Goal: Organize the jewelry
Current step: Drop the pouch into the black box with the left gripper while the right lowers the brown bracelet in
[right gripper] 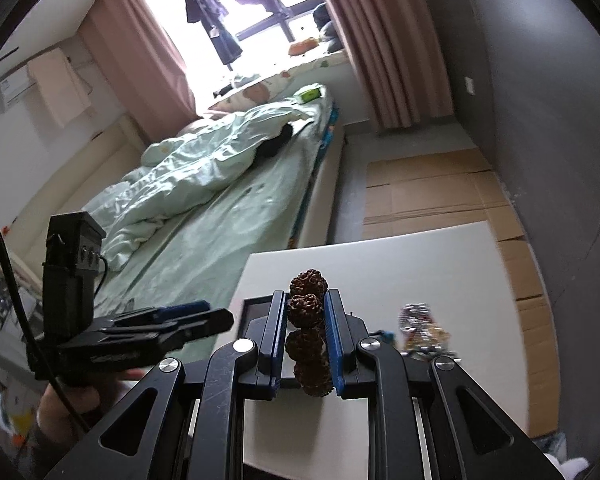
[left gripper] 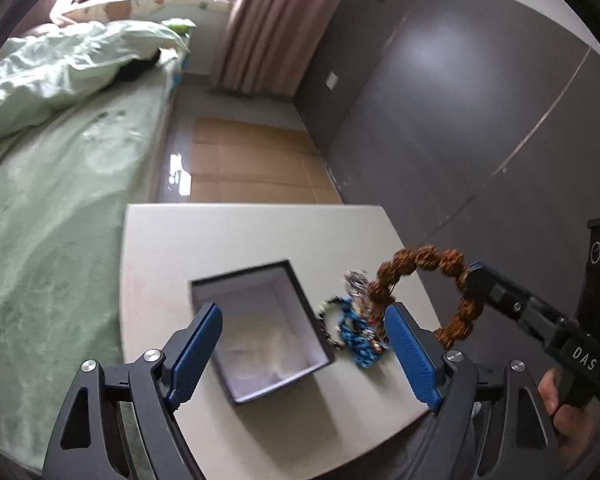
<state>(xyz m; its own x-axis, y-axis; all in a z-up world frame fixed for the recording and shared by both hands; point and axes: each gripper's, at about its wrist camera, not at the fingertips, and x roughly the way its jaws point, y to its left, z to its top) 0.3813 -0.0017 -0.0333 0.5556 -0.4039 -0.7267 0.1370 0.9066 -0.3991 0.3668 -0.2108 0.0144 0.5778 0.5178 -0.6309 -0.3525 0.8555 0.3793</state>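
Note:
A brown bead bracelet (left gripper: pixel 424 258) hangs in the air above the table's right side, pinched by my right gripper (left gripper: pixel 474 276); in the right wrist view the beads (right gripper: pixel 306 308) sit between its closed blue pads. My left gripper (left gripper: pixel 304 320) is open and empty, hovering over an open dark box (left gripper: pixel 300 284) with a white lining. A heap of jewelry, with a blue braided bracelet (left gripper: pixel 356 332) and a silver piece (left gripper: pixel 356 280), lies on the table just right of the box. The heap shows blurred in the right wrist view (right gripper: pixel 420 328).
The small white table (left gripper: pixel 204 240) stands beside a bed with green bedding (left gripper: pixel 52 200). Flattened cardboard (left gripper: pixel 252 160) covers the floor beyond it. A grey wall (left gripper: pixel 460 120) runs along the right. The left gripper shows in the right wrist view (right gripper: pixel 172 320).

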